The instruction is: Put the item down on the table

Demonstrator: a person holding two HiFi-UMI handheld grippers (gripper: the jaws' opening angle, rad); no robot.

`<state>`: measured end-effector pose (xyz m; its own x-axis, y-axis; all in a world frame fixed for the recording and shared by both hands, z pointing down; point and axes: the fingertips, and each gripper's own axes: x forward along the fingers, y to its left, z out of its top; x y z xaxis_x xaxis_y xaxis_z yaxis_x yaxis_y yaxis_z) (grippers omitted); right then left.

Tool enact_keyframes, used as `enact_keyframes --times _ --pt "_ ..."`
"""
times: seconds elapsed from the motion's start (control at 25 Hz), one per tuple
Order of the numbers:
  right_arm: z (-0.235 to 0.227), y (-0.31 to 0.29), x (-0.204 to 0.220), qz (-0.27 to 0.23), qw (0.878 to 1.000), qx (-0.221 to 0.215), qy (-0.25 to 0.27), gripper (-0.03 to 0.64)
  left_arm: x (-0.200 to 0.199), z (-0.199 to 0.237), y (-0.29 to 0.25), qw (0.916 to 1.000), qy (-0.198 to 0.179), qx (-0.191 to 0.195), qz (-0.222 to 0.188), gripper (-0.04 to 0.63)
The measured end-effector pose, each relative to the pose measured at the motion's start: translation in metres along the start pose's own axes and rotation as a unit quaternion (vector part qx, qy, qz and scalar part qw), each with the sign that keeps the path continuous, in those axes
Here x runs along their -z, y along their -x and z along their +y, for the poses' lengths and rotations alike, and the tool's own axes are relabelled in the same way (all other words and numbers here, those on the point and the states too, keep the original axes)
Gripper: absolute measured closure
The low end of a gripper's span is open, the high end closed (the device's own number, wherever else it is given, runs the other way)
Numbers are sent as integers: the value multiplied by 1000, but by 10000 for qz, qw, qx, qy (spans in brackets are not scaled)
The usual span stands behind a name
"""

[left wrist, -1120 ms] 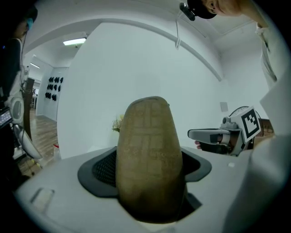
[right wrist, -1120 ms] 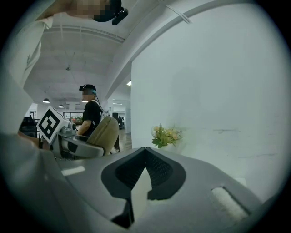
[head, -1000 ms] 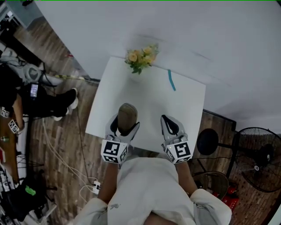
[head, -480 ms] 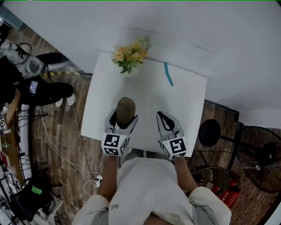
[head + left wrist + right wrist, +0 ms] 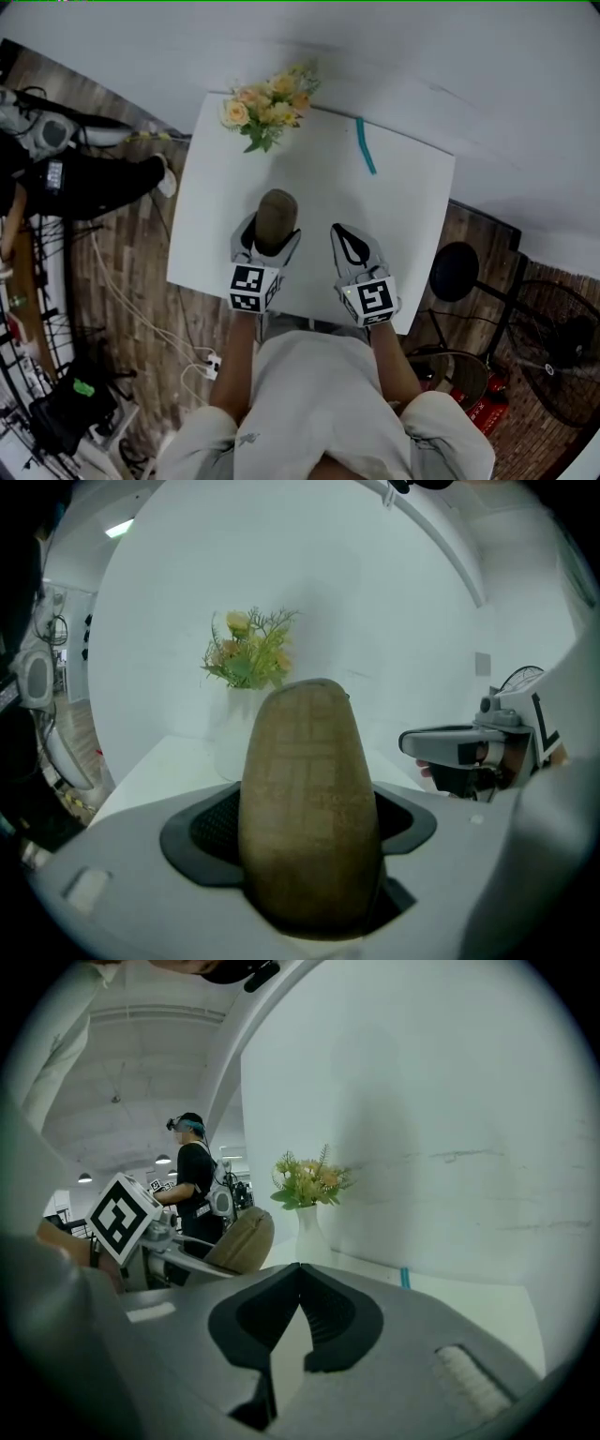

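A tan, rounded oblong item (image 5: pixel 276 217) (image 5: pixel 309 799) with a woven look stands up out of my left gripper (image 5: pixel 267 239), whose jaws are shut on it above the near part of the white table (image 5: pixel 403 225). The same item (image 5: pixel 239 1239) shows at the left of the right gripper view. My right gripper (image 5: pixel 349 246) (image 5: pixel 298 1274) hangs beside it over the table, its jaws meeting at the tips with nothing between them.
A white vase of yellow flowers (image 5: pixel 265 103) (image 5: pixel 246 651) (image 5: pixel 307 1185) stands at the table's far left by the white wall. A teal strip (image 5: pixel 366 145) lies at the far edge. Cables, a fan (image 5: pixel 562 352) and a person (image 5: pixel 195 1185) surround the table.
Both grippers have moved slightly forward over the table with the tan item still held in the left one. The head view has shifted.
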<state>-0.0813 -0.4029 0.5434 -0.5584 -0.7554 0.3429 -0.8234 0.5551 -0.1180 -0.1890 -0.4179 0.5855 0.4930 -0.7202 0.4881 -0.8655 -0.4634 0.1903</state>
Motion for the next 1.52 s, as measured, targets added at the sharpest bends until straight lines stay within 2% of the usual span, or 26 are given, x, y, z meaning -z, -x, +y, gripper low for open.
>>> enact_keyframes --times 0.64,1.52 --pt "-28 -29 51 547 9979 45 -349 614 64 12 -69 9942 -4 -56 1073 187" --pt "-27 -46 70 844 9954 57 -451 612 95 18 -96 9875 -102 -170 1566 179"
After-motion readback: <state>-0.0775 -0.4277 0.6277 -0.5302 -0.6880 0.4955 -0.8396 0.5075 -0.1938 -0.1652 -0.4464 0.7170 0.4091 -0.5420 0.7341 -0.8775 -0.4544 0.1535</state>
